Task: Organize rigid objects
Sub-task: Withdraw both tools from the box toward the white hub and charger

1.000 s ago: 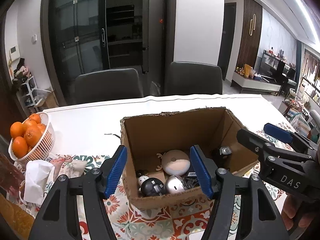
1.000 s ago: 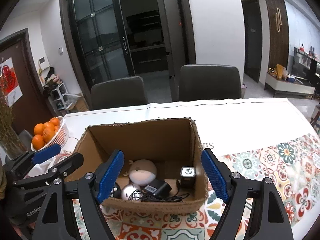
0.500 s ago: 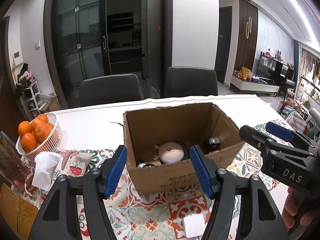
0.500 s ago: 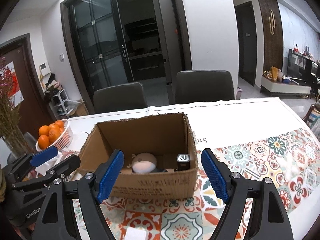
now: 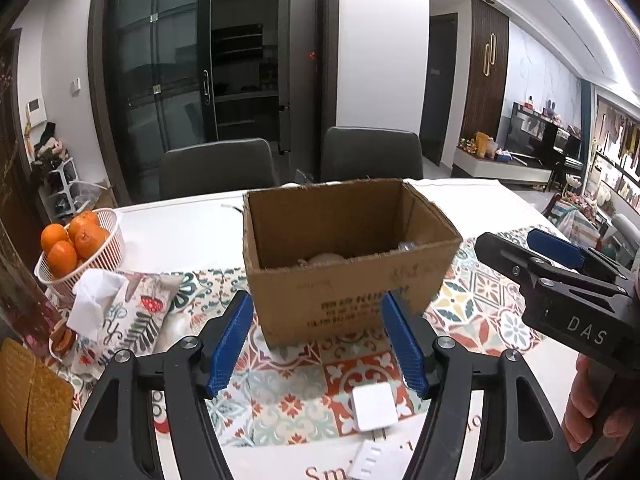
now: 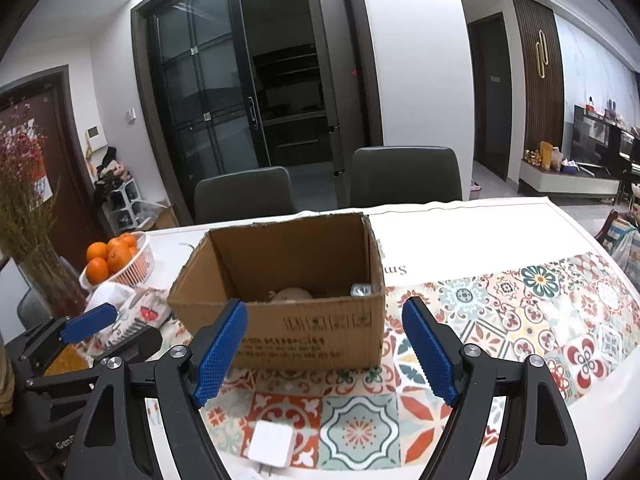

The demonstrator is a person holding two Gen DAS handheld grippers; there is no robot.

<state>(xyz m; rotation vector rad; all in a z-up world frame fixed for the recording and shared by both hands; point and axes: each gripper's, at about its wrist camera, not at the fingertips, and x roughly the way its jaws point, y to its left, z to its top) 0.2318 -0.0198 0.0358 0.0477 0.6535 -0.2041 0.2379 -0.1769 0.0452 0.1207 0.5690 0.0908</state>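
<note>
Cardboard, brown and open-topped, the box sits mid-table on the patterned tile mat, a round cream gadget just visible inside. We have backed both grippers away from it: left gripper and right gripper gape empty. A white square charger now lies nearest us, likely next.

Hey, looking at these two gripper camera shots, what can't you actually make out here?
- Cardboard box contents: both views, near wall hides all but a rounded top and a small dark item.
- Box print: blurred in the left view.
- White plug: prongs cut off by the bottom edge in the right view.
</note>
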